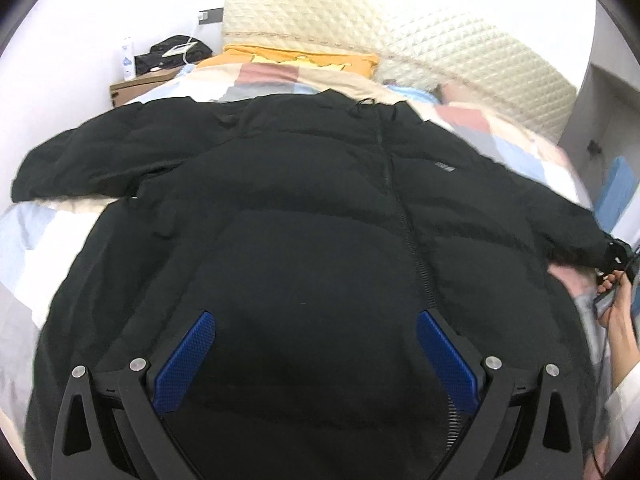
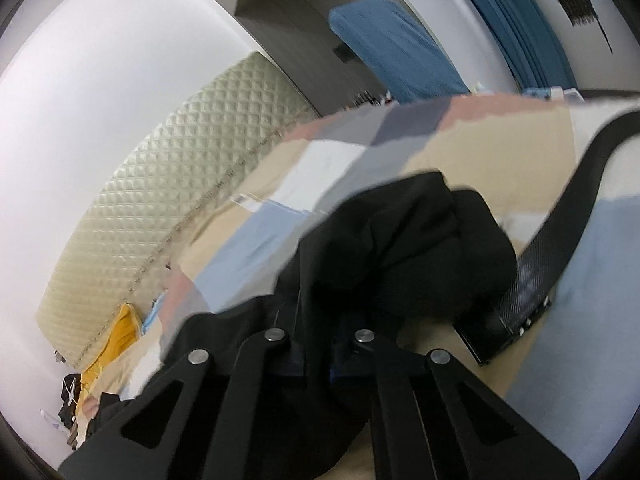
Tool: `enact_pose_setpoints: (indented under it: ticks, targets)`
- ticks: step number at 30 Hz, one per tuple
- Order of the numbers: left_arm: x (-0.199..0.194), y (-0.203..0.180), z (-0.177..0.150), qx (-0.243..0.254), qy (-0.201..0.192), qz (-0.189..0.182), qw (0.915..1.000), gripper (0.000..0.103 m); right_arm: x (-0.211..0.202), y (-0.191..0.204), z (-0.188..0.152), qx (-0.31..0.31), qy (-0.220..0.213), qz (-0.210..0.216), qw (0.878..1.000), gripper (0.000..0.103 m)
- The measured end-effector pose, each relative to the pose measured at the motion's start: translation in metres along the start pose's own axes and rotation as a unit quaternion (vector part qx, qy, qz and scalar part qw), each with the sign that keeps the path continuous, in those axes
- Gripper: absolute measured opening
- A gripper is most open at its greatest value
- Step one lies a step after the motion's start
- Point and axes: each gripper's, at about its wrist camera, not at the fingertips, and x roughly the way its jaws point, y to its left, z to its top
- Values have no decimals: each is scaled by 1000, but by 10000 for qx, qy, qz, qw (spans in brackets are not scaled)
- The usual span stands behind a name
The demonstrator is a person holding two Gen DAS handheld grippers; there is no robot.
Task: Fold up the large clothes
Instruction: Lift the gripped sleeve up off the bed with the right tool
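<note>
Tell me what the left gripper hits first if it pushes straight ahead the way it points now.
Most likely the black jacket. The left gripper, jaws open, hovers over the jacket's lower body, and the puffy front fills the line ahead. Depth is hard to judge, so it may skim over the fabric.

A bed fills the room, covered by a patchwork duvet point(image 1: 272, 76) in beige, pink, pale blue and grey. At twelve o'clock stands a cream quilted headboard point(image 1: 360, 20) with a diamond pattern, and a yellow pillow point(image 1: 304, 58) lies at its foot. White walls point(image 1: 100, 20) rise behind. At ten o'clock a brown bedside table point(image 1: 132, 86) carries dark clutter. In the right wrist view, teal curtains point(image 2: 516, 20) hang at one o'clock beside a blue cloth point(image 2: 396, 52).
</note>
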Motion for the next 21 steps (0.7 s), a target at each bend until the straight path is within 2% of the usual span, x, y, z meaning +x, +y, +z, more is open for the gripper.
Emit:
enact_pose_setpoints:
  ticks: [4, 9, 11, 13, 18, 21]
  targets:
    - [-12, -12, 3, 159, -113, 29, 9998, 102, -36, 39, 22, -364, -323, 212, 9986, 4]
    - [-40, -13, 14, 342, -559, 16, 9978, 102, -71, 90, 35, -608, -625, 394, 9954, 4]
    - [-52, -5, 18, 370, -818, 265, 9956, 102, -80, 109, 37, -736, -679, 486, 9938, 4]
    - [-60, 2, 24, 377, -878, 482, 9943, 102, -92, 133, 37, -916, -734, 605, 9912, 4]
    - [-86, 15, 30, 186, -1047, 478, 9932, 102, -127, 192, 38, -1380, -935, 1009, 9808, 4]
    - [-94, 17, 33, 201, -1086, 366, 9932, 102, -144, 231, 33, -1728, -863, 1324, 9722, 4]
